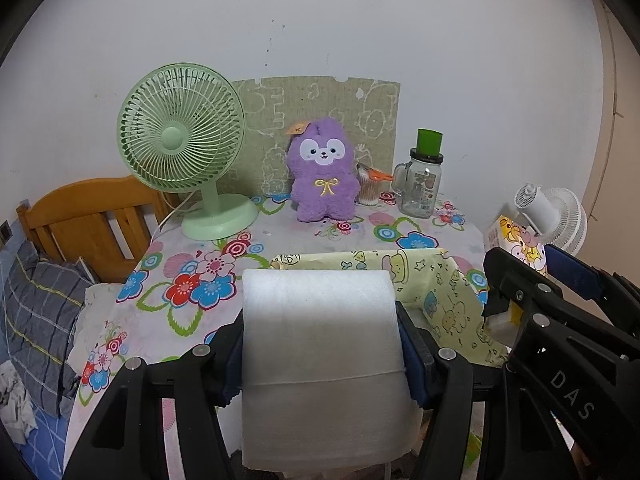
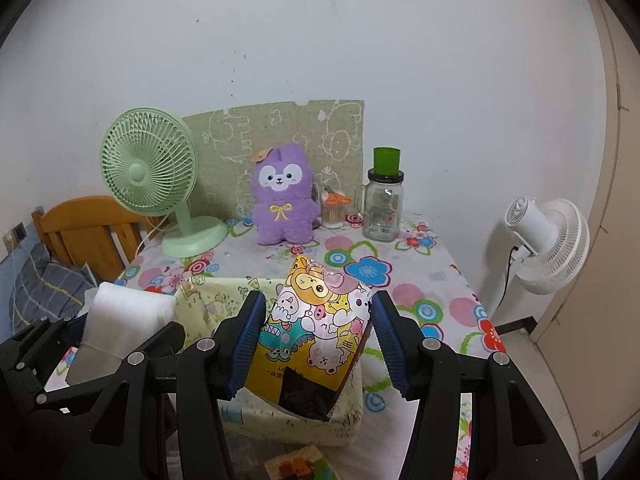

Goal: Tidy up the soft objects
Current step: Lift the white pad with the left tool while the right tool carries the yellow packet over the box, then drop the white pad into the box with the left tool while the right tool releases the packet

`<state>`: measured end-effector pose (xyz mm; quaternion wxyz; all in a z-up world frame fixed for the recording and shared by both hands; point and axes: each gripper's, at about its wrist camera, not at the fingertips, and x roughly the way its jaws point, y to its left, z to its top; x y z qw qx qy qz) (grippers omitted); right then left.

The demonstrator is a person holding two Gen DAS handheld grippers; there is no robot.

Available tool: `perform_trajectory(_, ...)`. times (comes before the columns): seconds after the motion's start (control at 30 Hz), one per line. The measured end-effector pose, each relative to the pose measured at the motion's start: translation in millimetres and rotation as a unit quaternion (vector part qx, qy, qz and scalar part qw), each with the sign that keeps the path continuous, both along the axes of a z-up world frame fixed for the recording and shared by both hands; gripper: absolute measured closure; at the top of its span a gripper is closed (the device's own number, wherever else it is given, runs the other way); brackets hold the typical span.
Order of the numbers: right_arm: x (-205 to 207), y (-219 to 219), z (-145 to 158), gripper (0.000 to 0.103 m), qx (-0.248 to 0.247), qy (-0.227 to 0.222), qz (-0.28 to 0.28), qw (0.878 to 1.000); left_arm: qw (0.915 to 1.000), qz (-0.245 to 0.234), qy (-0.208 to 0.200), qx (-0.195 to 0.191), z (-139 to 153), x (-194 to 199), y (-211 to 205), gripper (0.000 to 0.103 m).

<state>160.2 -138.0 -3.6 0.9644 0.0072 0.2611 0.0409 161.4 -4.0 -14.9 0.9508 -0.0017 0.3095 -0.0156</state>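
Two hand-held claws are working side by side above a flower-patterned bench [image 2: 420, 280], each carrying a soft item over a pale yellow fabric bin printed with cartoon animals [image 2: 208, 304]. The left claw [image 1: 322, 344] is closed around a white, spongy foam roll [image 1: 320, 320], its blue pads pressing both flanks. The right claw [image 2: 316, 340] is closed partway on a glossy cartoon-printed tissue pack [image 2: 316, 320]; the left pad is touching the pack, while contact on the right pad cannot be confirmed.

The step in hand appears to be dropping both items into the bin. To do it well, each item is best lowered squarely over the opening and released only once it is inside the walls, one claw at a time, since the two are crowding each other. The fabric walls are looking floppy and may fold inward, and the slippery pack may slide out early.

At the back of the bench, a fluffy purple plush rabbit with a yellow bow [image 1: 322, 170] is sitting upright against a green felt board [image 1: 360, 104], seemingly waiting to be sorted. A mint-green desk fan [image 1: 182, 148] is standing to its left, while a glass mug jar with a green cup on top [image 1: 422, 176] and a tub of cotton swabs [image 1: 370, 188] are standing to its right, well clear of the bin. A white pedestal fan [image 2: 548, 248] is standing beyond the bench's right edge.
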Motion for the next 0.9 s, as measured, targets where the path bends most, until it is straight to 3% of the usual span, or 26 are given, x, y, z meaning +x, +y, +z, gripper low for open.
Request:
perform_trajectory(0.67,42.9,13.7,-16.8,0.045,0.003,0.02,0.012,1.0,0.9996,0.003,0.028,-0.008,-22.3,43.9,6.3,0.038)
perform_trajectory(0.8,50.0,16.2,-18.7,0.045,0.002,0.023,0.015,1.0,0.9992,0.0,0.037,-0.016,-29.0,49.5,5.9,0.035)
perform_trajectory(0.9,52.2,18.5,-20.3,0.045,0.003,0.025,0.017,1.0,0.9989,-0.007,0.043,-0.015,-33.0,52.6,3.9,0.027)
